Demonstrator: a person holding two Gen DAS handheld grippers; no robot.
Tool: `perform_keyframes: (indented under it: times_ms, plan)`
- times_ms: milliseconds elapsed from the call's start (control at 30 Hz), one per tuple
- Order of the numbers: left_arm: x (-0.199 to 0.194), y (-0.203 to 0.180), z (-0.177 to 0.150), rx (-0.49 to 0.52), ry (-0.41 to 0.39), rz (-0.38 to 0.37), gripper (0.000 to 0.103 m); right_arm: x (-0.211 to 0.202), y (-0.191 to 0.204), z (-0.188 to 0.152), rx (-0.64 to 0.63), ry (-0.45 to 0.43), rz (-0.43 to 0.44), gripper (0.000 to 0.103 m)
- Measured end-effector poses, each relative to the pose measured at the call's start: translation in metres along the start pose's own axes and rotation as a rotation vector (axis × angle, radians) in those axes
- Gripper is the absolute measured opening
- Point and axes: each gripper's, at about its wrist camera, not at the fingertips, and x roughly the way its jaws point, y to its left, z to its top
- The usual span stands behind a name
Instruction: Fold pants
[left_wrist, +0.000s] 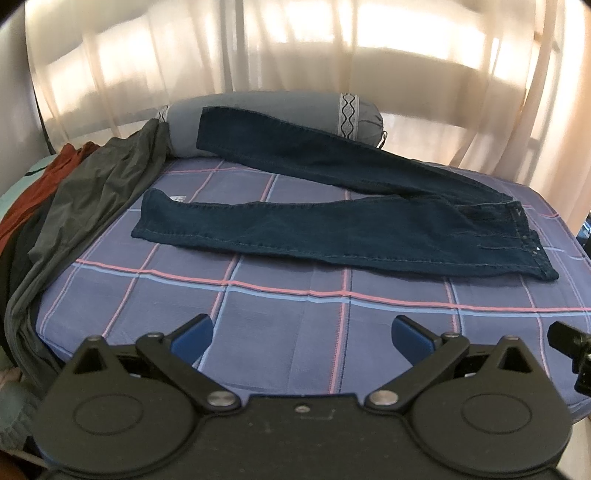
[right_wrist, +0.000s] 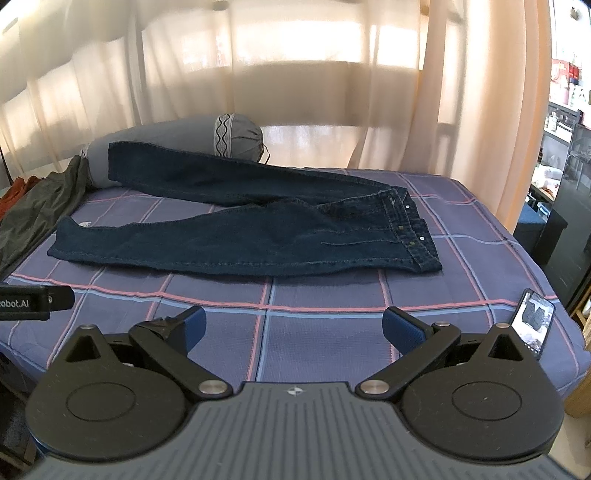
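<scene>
Dark blue jeans (left_wrist: 332, 225) (right_wrist: 240, 236) lie spread on the checked bed sheet (left_wrist: 295, 325) (right_wrist: 314, 332), waistband to the right and both legs running left. The far leg rests up against a grey bolster pillow (left_wrist: 266, 110) (right_wrist: 166, 133). My left gripper (left_wrist: 303, 336) hovers open near the front edge of the bed, well short of the jeans, with nothing between its blue pads. My right gripper (right_wrist: 293, 328) is likewise open and empty, in front of the jeans' near leg.
Grey and rust-coloured clothes (left_wrist: 85, 192) (right_wrist: 40, 199) are heaped along the bed's left side. A phone (right_wrist: 533, 321) stands propped at the right front corner of the bed. Sheer curtains (left_wrist: 295, 55) hang behind. Dark furniture (right_wrist: 561, 206) and shelves stand to the right.
</scene>
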Motion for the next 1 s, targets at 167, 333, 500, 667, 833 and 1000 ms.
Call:
perform_keyframes:
  times_ms: [167, 333, 500, 667, 833, 1000]
  plan:
    - [0.01, 0.002, 0.005, -0.003, 0.025, 0.007, 0.103, 0.011, 0.001, 0.002, -0.003, 0.019, 0.004, 0.103]
    - [0.026, 0.004, 0.014, -0.006, 0.055, 0.018, 0.103, 0.025, 0.001, 0.007, -0.004, 0.041, 0.006, 0.103]
    - [0.044, 0.005, 0.027, -0.004, 0.076, 0.033, 0.103, 0.044, -0.001, 0.016, -0.002, 0.062, 0.015, 0.103]
    - [0.063, 0.009, 0.04, -0.009, 0.077, 0.043, 0.103, 0.064, -0.002, 0.029, -0.001, 0.072, 0.03, 0.103]
    - [0.082, 0.018, 0.057, -0.026, 0.082, 0.08, 0.103, 0.085, -0.004, 0.041, -0.005, 0.081, 0.025, 0.103]
    - [0.1, 0.027, 0.079, -0.002, 0.067, 0.082, 0.103, 0.106, -0.007, 0.056, -0.035, 0.075, 0.056, 0.103]
